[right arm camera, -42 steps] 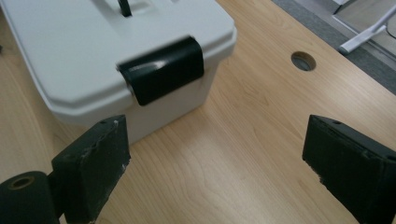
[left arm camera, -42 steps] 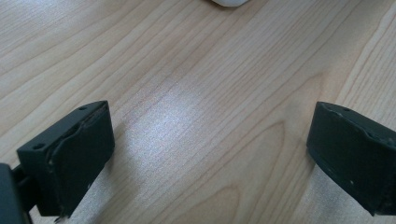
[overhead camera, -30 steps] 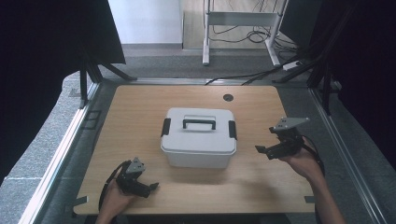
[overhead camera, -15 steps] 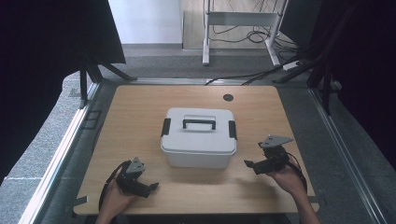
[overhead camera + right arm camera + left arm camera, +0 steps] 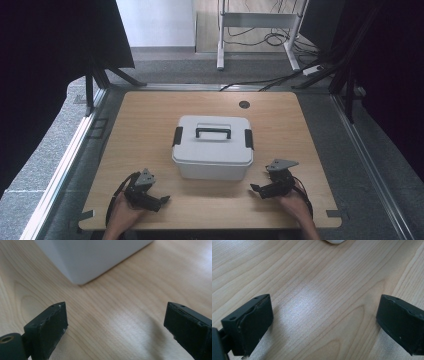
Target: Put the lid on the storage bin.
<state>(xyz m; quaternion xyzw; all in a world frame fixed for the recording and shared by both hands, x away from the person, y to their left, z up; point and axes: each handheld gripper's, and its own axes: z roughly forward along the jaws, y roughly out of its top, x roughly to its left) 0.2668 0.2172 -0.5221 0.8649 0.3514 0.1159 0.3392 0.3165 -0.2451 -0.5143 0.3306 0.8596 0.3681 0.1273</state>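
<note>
A white lidded storage box with a black handle and black side latches sits shut in the middle of the wooden table. My left gripper rests near the front left edge, open and empty, pointing right toward the box. My right gripper lies at the front right, open and empty, pointing left at the box's near right corner. In the left gripper view the left gripper has bare wood between its jaws, and the box's bottom edge peeks in at the top. In the right gripper view the right gripper also spans bare wood.
A round cable hole lies at the table's back right. A white metal stand with cables stands on the floor beyond. Dark curtains hang at both sides. A metal rail runs along the table's left side.
My right gripper came down and back toward the front edge, from beside the box's right side to its near right corner. The left gripper stayed put.
</note>
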